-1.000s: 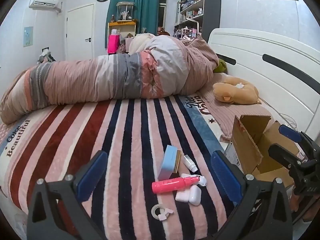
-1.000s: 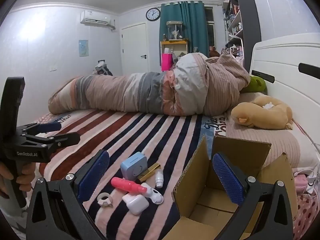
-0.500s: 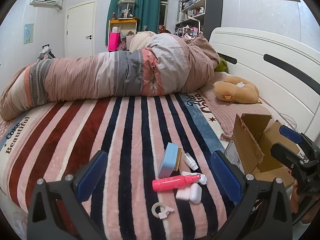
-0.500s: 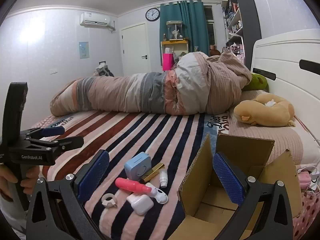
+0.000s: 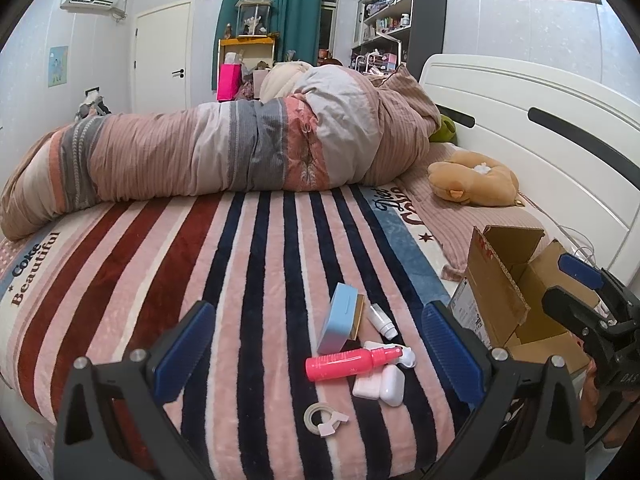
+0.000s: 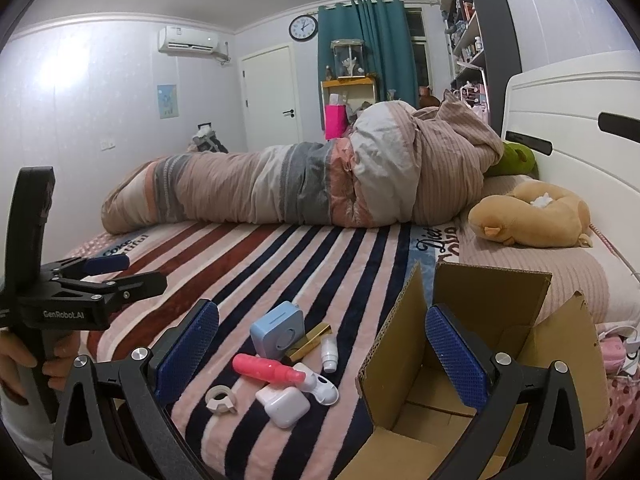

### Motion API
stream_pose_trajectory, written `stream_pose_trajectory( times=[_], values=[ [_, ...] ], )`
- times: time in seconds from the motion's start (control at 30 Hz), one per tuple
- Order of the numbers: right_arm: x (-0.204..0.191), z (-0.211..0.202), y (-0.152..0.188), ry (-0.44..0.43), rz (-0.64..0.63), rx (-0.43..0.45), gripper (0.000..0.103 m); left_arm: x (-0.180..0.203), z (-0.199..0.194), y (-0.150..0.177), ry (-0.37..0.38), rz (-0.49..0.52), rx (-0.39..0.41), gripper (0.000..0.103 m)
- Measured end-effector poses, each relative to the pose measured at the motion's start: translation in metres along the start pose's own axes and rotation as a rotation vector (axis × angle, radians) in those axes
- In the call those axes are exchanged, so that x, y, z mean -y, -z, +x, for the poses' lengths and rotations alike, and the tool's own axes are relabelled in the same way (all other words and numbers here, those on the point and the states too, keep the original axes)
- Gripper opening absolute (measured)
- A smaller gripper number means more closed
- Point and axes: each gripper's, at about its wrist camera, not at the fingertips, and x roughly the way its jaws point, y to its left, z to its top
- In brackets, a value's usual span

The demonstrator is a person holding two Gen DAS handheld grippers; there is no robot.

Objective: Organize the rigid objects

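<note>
A cluster of small items lies on the striped blanket: a light blue box [image 5: 341,317] [image 6: 277,330], a pink spray bottle [image 5: 349,363] [image 6: 267,367], a white earbud case [image 5: 391,385] [image 6: 283,405], a small white tube [image 5: 382,321] [image 6: 329,353], a gold bar [image 6: 310,342] and a tape ring [image 5: 320,419] [image 6: 219,400]. An open cardboard box [image 5: 516,304] [image 6: 472,360] stands to their right. My left gripper [image 5: 320,344] is open and empty, hovering before the cluster. My right gripper [image 6: 320,348] is open and empty, spanning the cluster and the box's left flap.
A rolled duvet [image 5: 224,152] lies across the far side of the bed. A tan plush [image 5: 472,178] rests by the white headboard [image 5: 540,128]. The bed's near edge runs just below the items. A pink object and cables [image 6: 614,350] lie right of the box.
Both grippers have shifted slightly, the views drifting a little; the items and the box have not moved. Both stay open.
</note>
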Motion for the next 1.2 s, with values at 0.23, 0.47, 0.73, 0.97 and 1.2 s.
stream_pose_trajectory(
  times=[0.23,0.47,0.73,0.97,1.2],
  values=[
    [-0.001,0.001,0.003,-0.005,0.004,0.000,0.103,-0.004,-0.005,-0.003,-0.001,0.000,0.004,0.103],
    [-0.002,0.002,0.006,-0.027,0.014,0.003,0.103,-0.006,-0.004,0.000,-0.005,0.000,0.003,0.103],
    [0.000,0.000,0.002,-0.041,0.015,0.022,0.103,-0.006,-0.005,-0.002,-0.007,0.000,0.003,0.103],
    [-0.001,0.001,0.001,-0.048,0.010,0.011,0.103,-0.007,-0.005,-0.001,-0.009,-0.002,0.005,0.103],
    [-0.001,0.001,0.002,-0.044,0.011,0.007,0.103,-0.011,-0.004,-0.001,-0.018,-0.012,0.006,0.103]
  ],
)
